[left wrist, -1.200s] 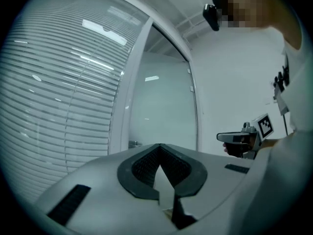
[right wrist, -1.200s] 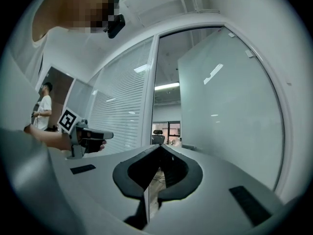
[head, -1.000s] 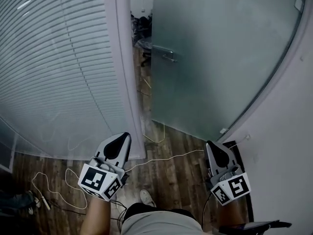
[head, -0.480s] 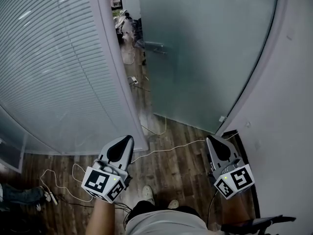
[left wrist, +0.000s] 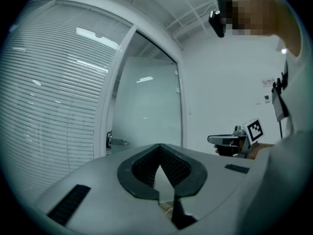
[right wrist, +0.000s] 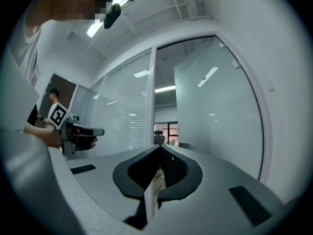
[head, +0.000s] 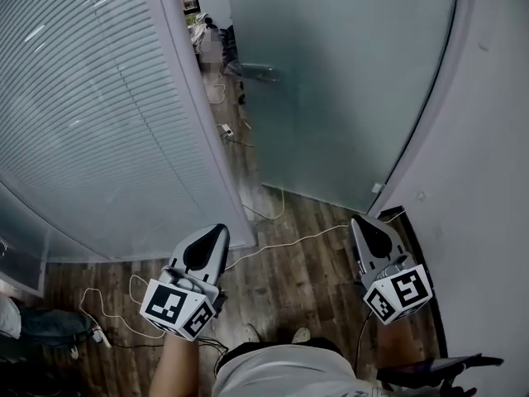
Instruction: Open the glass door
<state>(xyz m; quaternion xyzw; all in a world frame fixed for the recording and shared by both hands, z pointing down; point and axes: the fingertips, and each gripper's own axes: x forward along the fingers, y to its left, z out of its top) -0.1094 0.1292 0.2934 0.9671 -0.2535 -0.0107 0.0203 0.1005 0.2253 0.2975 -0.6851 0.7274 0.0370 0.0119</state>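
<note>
The frosted glass door (head: 339, 81) stands ajar, with its metal handle (head: 258, 73) at the edge next to the gap. My left gripper (head: 220, 230) is low in front of the white door post (head: 198, 139), shut and empty. My right gripper (head: 357, 220) is near the door's lower hinge corner, also shut and empty. Both are well short of the handle. In the left gripper view, the door (left wrist: 146, 111) and handle (left wrist: 117, 142) lie ahead, beyond my left gripper (left wrist: 160, 148). In the right gripper view, my right gripper (right wrist: 159, 148) points at the gap beside the door (right wrist: 215, 111).
A wall of white blinds (head: 91, 114) runs along the left and a plain white wall (head: 488, 180) along the right. Cables (head: 281, 242) trail over the wood floor and through the gap. A power strip (head: 225, 131) lies past the threshold. A dark bag (head: 50, 325) sits at lower left.
The person has stepped forward, and both grippers have come closer to the doorway. More of the room past the gap shows. Both grippers stayed shut.
</note>
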